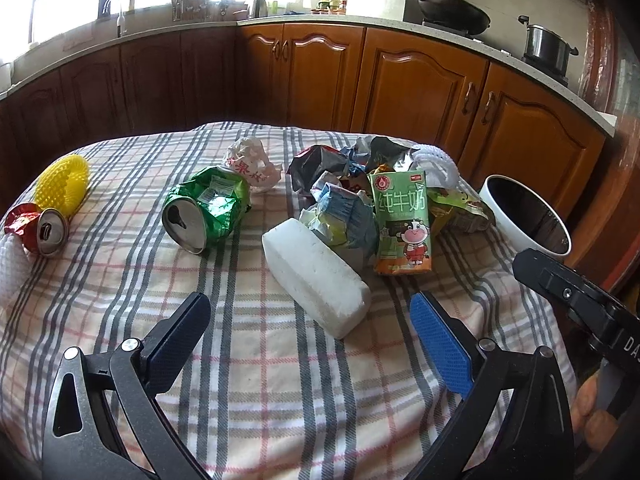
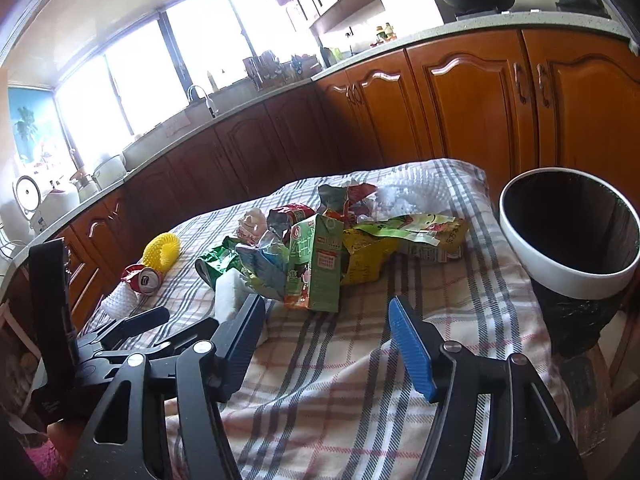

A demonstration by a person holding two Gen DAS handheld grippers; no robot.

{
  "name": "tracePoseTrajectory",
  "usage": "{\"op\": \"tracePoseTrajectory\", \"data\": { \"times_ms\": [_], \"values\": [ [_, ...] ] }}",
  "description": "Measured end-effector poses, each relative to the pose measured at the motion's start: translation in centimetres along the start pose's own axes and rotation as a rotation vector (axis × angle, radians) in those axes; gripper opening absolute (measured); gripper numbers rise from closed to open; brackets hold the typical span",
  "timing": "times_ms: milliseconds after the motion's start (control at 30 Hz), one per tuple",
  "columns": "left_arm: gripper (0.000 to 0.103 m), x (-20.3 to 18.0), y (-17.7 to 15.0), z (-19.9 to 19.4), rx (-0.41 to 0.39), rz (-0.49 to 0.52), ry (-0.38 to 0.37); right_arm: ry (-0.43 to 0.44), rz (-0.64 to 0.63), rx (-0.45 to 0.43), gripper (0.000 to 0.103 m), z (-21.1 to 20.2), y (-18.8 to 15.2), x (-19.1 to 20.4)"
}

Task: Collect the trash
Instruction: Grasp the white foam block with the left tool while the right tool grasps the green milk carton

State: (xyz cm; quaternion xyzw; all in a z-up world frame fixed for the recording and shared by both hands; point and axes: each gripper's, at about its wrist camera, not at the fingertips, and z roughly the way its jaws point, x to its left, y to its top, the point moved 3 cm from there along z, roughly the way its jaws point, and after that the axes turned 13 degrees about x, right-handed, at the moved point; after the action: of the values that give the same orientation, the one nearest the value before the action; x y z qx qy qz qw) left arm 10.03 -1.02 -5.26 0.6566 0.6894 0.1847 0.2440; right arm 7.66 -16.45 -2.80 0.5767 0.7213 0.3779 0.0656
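Observation:
Trash lies on a plaid-clothed table (image 1: pixel 256 360): a white foam block (image 1: pixel 316 276), a green milk carton (image 1: pixel 402 224), a crushed green can (image 1: pixel 208 208), a crushed red can (image 1: pixel 38 226), a yellow foam net (image 1: pixel 64 184), crumpled wrappers (image 1: pixel 340 184). A white-rimmed bin (image 1: pixel 524 216) with a black liner stands at the table's right edge. My left gripper (image 1: pixel 310 316) is open and empty, just short of the foam block. My right gripper (image 2: pixel 326 318) is open and empty, near the carton (image 2: pixel 316 264); the bin (image 2: pixel 568 236) is to its right. The left gripper (image 2: pixel 132 324) shows at the right view's left.
Wooden kitchen cabinets (image 1: pixel 400 80) and a countertop with a wok (image 1: pixel 452 8) and a pot (image 1: pixel 546 46) run behind the table. A white foam net (image 1: pixel 10 264) lies at the table's left edge. A sink and windows are at the back left.

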Motion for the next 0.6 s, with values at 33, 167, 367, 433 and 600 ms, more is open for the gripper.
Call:
{"op": "tracePoseTrajectory", "data": {
  "times_ms": [33, 167, 367, 433, 600],
  "values": [
    [0.101, 0.1, 0.2, 0.3, 0.006, 0.001, 0.006, 0.004, 0.000, 0.011, 0.066, 0.5, 0.2, -0.1],
    [0.094, 0.4, 1.2, 2.1, 0.043, 0.009, 0.012, 0.023, 0.004, 0.058, 0.062, 2.6, 1.0, -0.4],
    [0.083, 0.8, 1.4, 3.5, 0.090, 0.019, -0.034, 0.066, 0.009, 0.132, 0.058, 5.6, 2.2, -0.9],
    [0.077, 0.7, 1.1, 3.3, 0.089, 0.040, -0.048, 0.086, 0.012, 0.162, 0.057, 6.7, 2.5, -0.8],
    [0.053, 0.2, 0.7, 2.9, 0.104, 0.074, -0.105, 0.114, 0.010, 0.219, 0.054, 9.1, 3.1, -0.6]
  ]
}}
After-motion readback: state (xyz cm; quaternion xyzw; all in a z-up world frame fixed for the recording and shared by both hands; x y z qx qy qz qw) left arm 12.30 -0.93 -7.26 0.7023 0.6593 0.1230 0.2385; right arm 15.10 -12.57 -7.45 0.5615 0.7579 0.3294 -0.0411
